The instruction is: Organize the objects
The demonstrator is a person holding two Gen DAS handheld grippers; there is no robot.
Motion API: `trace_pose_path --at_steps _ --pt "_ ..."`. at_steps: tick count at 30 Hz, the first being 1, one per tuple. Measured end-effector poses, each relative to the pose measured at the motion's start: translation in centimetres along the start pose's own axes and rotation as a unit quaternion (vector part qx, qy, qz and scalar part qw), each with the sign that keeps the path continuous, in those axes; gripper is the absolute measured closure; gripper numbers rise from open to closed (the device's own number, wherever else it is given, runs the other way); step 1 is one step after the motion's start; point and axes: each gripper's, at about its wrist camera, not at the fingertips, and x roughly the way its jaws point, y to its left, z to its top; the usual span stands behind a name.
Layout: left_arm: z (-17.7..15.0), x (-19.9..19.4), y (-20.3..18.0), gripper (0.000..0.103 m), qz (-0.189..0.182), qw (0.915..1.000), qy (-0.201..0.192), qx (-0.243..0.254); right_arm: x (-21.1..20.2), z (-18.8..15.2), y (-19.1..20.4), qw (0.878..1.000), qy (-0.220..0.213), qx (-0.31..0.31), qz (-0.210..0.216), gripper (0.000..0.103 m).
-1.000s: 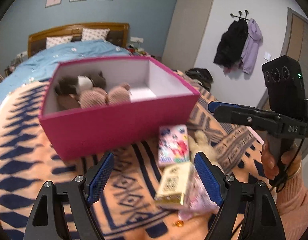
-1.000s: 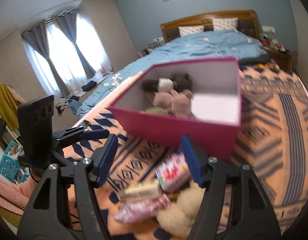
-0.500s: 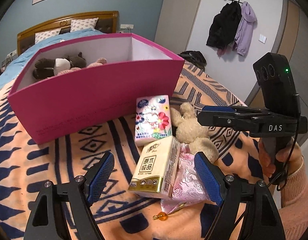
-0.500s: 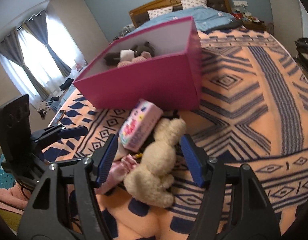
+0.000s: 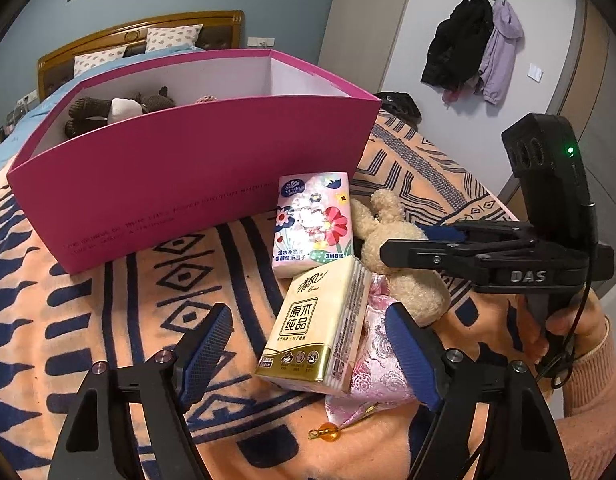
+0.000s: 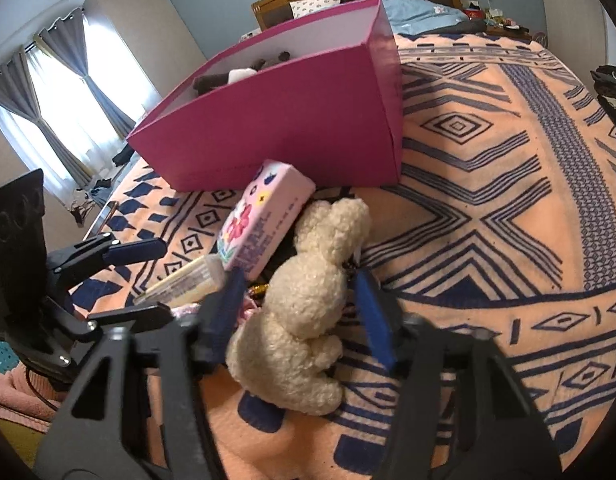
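Both grippers are lower and closer to the pile of things than they were a second ago. Back then the pink box filled the middle of both views and you could see deep inside it. Now you mostly see its front wall. The right gripper has moved the most. Half a second ago the teddy sat in front of its fingers, and now the fingers reach along both sides of it.

The right gripper (image 6: 297, 312) is open wide. The cream teddy bear (image 6: 303, 300) lies between its two blue fingers, on the orange and blue blanket (image 6: 488, 220). The fingers are near the teddy's sides, but I cannot tell if they touch it.

The left gripper (image 5: 308, 354) is open wide too and holds nothing. The yellow tissue pack (image 5: 316, 328) lies between its blue fingers, nearer the right one. It rests partly on a shiny pink pouch (image 5: 378, 364), which touches the right finger. A small orange bead (image 5: 328, 429) lies at the pouch's end.

The flowery pink tissue pack (image 5: 312, 224) lies just past the yellow one. It leans against the front of the pink box (image 5: 167, 184). The teddy is just beside both packs, on their right. A brown and white soft toy (image 5: 115, 110) sits inside the box.
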Motion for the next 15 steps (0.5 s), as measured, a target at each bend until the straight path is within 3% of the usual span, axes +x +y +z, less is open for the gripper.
trace_pose_path --at_steps 2,6,15 --pt "0.0 -0.1 -0.1 0.027 0.000 1.0000 0.000 0.001 0.2 -0.1 -0.1 1.000 0.003 0.002 -0.007 0.061" --pt "0.5 -0.3 -0.3 0.028 -0.003 1.0000 -0.002 0.006 -0.2 -0.2 -0.5 1.000 -0.002 0.006 -0.004 0.063" --pt "2.1 -1.6 -2.1 0.029 -0.077 0.9965 -0.015 0.029 -3.3 0.3 -0.7 0.999 -0.040 0.013 -0.005 0.065"
